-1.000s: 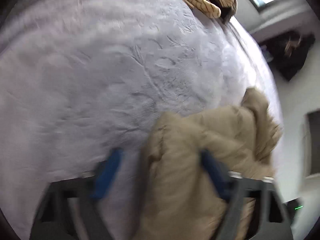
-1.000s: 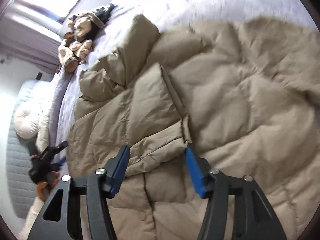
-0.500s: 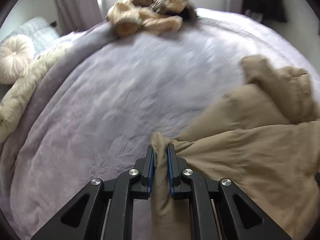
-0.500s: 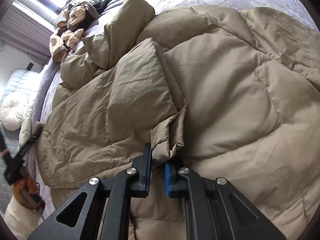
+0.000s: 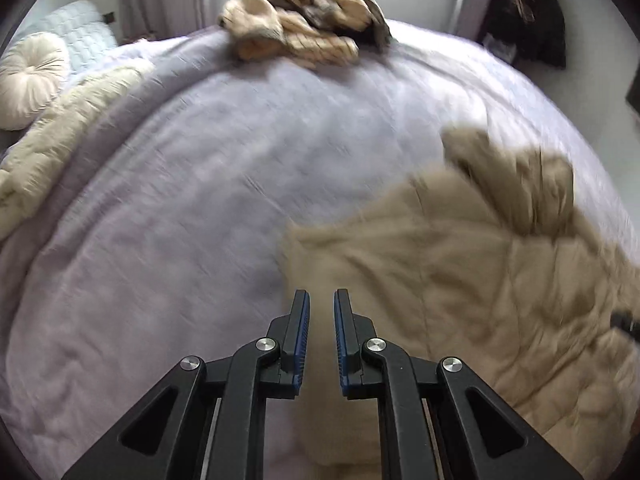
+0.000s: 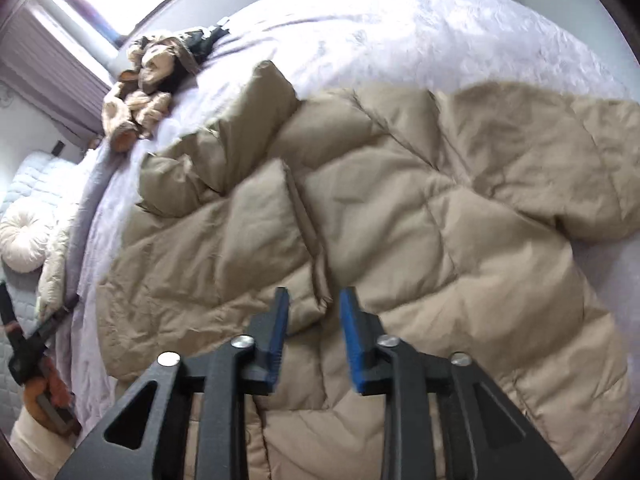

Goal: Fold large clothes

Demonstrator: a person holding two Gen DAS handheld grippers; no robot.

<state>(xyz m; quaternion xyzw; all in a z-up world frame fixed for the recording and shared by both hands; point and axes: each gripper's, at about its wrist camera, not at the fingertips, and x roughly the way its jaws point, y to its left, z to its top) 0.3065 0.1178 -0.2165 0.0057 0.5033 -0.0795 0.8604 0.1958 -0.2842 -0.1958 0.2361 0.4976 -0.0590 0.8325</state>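
Left gripper point(image 5: 321, 322) angled down, jaws nearly closed, right gripper point(image 6: 314, 316) angled down, jaws just reopening

1. My left wrist camera looks along my left gripper point(image 5: 321, 300), tilted steeply down, close over the tan padded coat point(image 5: 460, 280) at its near edge, facing across the lilac bed cover point(image 5: 200, 200) to the window wall.
2. My right wrist camera looks along my right gripper point(image 6: 314, 300), also steeply down, close above the coat's middle, rolled so the window sits upper left.
3. Both views share the coat, the bed cover, the heap of clothes point(image 5: 304, 36) by the window and the round cushion point(image 5: 30, 76).
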